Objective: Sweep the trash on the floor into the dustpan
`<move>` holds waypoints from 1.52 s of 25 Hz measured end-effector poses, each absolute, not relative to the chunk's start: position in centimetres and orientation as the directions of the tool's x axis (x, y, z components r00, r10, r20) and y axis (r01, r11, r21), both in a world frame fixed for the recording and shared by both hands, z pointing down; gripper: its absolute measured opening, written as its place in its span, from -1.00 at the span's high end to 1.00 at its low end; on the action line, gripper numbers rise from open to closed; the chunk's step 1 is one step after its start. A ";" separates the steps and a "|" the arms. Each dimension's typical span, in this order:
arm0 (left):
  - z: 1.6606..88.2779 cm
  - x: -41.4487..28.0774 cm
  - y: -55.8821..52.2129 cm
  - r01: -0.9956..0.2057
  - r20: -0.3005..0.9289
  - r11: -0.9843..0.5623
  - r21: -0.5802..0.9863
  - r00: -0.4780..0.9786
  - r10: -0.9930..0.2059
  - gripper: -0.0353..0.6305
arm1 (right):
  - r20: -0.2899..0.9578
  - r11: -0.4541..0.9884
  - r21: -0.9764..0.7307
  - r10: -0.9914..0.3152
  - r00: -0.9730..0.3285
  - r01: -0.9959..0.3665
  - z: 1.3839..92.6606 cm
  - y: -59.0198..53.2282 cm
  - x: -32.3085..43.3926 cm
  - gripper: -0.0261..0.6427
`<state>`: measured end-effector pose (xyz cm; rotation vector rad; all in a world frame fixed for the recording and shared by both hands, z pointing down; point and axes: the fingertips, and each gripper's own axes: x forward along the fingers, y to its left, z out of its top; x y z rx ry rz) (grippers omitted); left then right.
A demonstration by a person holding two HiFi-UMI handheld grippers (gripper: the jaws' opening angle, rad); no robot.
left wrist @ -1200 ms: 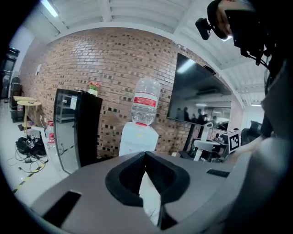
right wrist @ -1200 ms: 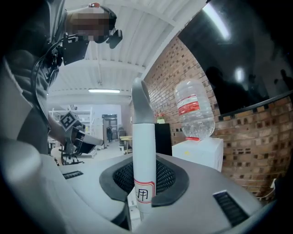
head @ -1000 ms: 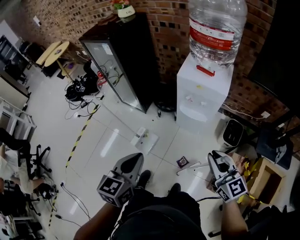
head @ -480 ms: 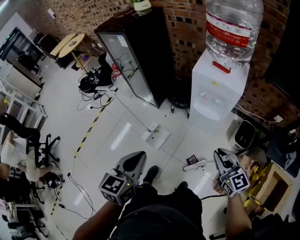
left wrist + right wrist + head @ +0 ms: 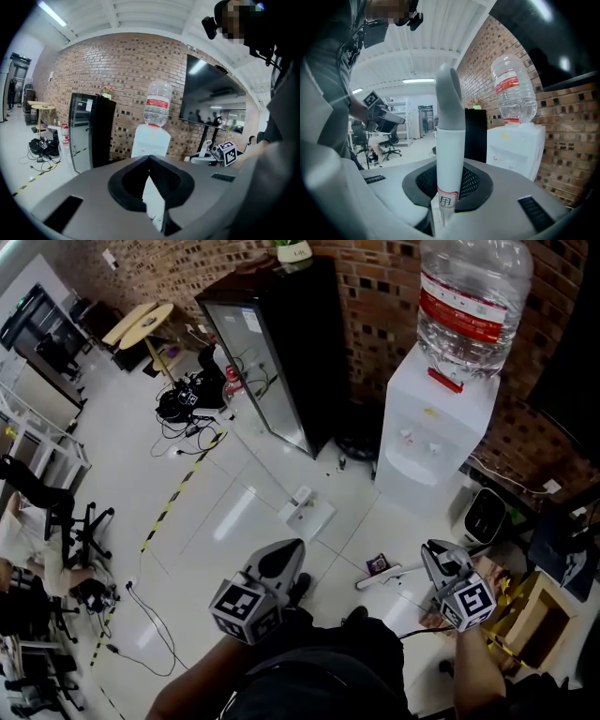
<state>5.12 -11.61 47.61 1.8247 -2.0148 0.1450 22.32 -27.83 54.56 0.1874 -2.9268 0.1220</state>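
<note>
My right gripper [image 5: 435, 557] [image 5: 449, 183] is shut on a white handle [image 5: 450, 140] with a grey cap; in the head view the handle [image 5: 386, 576] sticks out to the left, low over the floor. What is at its other end is hidden. A small dark wrapper [image 5: 377, 563] lies on the white floor just beyond the handle. A flat white dustpan-like thing [image 5: 307, 513] rests on the floor farther ahead. My left gripper [image 5: 284, 557] [image 5: 149, 160] hangs above my shoes, its jaws together, with nothing seen in them.
A white water dispenser [image 5: 427, 442] with a large bottle [image 5: 469, 306] stands ahead right by the brick wall. A black glass-door fridge [image 5: 277, 352] stands to its left. Cables [image 5: 187, 395], striped floor tape [image 5: 178, 493], an office chair [image 5: 70, 521] and a cardboard box [image 5: 539, 610] surround me.
The head view has swung a little, so the room has slid down and right. My left gripper has drifted slightly right. The right gripper still holds the handle.
</note>
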 end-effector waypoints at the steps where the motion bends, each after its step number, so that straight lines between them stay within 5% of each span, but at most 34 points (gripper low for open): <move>1: 47.8 5.1 -11.6 -0.970 0.369 0.136 0.202 -0.054 -0.928 0.88 | 0.215 0.988 -0.071 -0.117 -0.970 -0.135 54.7 -27.9 22.4 0.75; 11: 48.8 4.4 -12.2 -0.963 0.366 0.141 0.231 -0.048 -0.929 0.88 | 0.275 0.994 -0.011 -0.101 -0.956 -0.108 55.9 -29.5 20.7 0.76; 38: 55.7 -21.9 -7.1 -0.919 0.454 0.283 0.276 -0.135 -0.881 0.88 | 0.359 0.940 -0.008 0.321 -0.876 0.341 62.4 -23.7 -18.8 0.78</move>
